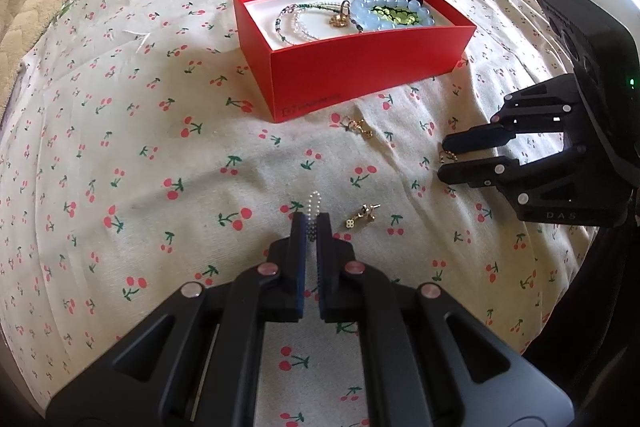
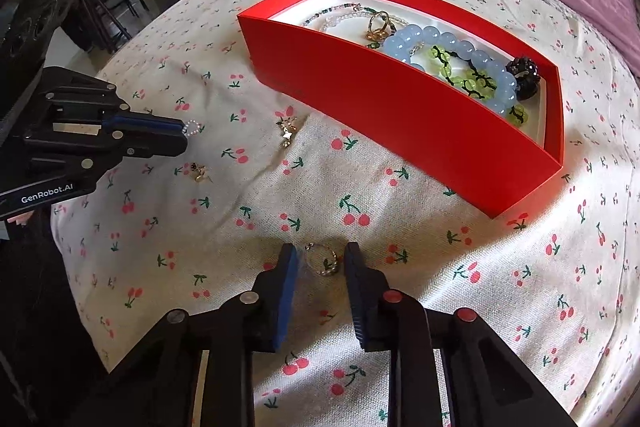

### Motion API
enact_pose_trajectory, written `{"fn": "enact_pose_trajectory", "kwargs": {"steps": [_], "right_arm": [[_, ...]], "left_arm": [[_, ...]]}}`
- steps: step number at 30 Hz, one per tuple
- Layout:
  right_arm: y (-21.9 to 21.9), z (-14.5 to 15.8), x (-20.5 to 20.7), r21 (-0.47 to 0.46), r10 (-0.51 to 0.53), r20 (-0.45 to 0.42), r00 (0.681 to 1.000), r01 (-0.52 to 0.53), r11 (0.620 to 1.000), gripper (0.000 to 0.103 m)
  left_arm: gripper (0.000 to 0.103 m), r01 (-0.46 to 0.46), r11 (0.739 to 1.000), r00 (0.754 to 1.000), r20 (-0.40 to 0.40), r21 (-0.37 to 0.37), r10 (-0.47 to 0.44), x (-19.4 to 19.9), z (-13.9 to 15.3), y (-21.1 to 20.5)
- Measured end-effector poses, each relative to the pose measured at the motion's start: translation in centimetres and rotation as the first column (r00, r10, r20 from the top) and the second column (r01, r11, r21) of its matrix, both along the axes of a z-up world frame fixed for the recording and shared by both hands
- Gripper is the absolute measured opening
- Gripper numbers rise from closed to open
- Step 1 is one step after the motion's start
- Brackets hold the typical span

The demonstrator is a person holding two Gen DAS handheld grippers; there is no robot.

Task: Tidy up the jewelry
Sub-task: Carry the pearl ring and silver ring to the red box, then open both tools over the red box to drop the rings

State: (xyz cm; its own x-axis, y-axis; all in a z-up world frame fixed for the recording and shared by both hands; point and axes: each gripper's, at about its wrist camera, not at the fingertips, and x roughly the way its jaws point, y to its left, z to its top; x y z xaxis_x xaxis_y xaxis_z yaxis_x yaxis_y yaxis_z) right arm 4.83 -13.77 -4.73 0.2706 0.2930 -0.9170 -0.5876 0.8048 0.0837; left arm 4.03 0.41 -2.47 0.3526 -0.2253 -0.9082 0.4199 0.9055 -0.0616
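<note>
The red box [image 2: 400,115] on the cherry-print bed cover [image 2: 400,307] already holds several bead bracelets and a gold ring. The left gripper [image 1: 311,223] is clamped on a small pearl ring [image 1: 315,201]. The right gripper [image 2: 320,259] stands apart around a silver ring [image 2: 323,261] lying on the cover, pads not pressing. Two gold earrings [image 2: 287,133] remain loose, so the task appears roughly half complete.

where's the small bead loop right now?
The bead loop is pinched in the left gripper, low centre in the left wrist view, over the cherry-print cloth, with a gold charm just to its right and the red box beyond.
</note>
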Motion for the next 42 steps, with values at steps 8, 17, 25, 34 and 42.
{"fn": "enact_pose_trajectory", "kwargs": {"steps": [8, 17, 25, 34, 42], "right_arm": [[-0.3, 0.6, -0.2, 0.006, -0.006, 0.013, 1.000, 0.006, 1.000, 0.017], [-1.2, 3.6, 0.3, 0.057, -0.044, 0.061, 0.997, 0.041, 0.998, 0.017], [-1.7, 6.9, 1.7, 0.119, -0.099, 0.114, 0.988, 0.086, 0.989, 0.017], [-2.3, 8.7, 5.1, 0.181, -0.204, 0.118, 0.972, 0.181, 0.967, 0.017], [-2.7, 8.3, 7.5, 0.219, -0.259, 0.068, 0.963, 0.239, 0.946, 0.017]], "left_arm": [[0.006, -0.009, 1.000, 1.000, 0.012, -0.009, 0.010, 0.1, 0.5, 0.2], [0.006, -0.014, 0.999, 0.998, 0.057, -0.050, 0.017, 0.9, 2.7, -0.4], [0.006, -0.031, 0.995, 0.994, 0.105, -0.096, 0.041, 2.8, 5.1, -1.5], [0.006, -0.048, 0.989, 0.990, 0.126, -0.142, 0.066, 5.8, 6.0, -3.0], [0.006, -0.060, 0.990, 0.992, 0.102, -0.128, 0.074, 7.9, 4.9, -3.9]]}}
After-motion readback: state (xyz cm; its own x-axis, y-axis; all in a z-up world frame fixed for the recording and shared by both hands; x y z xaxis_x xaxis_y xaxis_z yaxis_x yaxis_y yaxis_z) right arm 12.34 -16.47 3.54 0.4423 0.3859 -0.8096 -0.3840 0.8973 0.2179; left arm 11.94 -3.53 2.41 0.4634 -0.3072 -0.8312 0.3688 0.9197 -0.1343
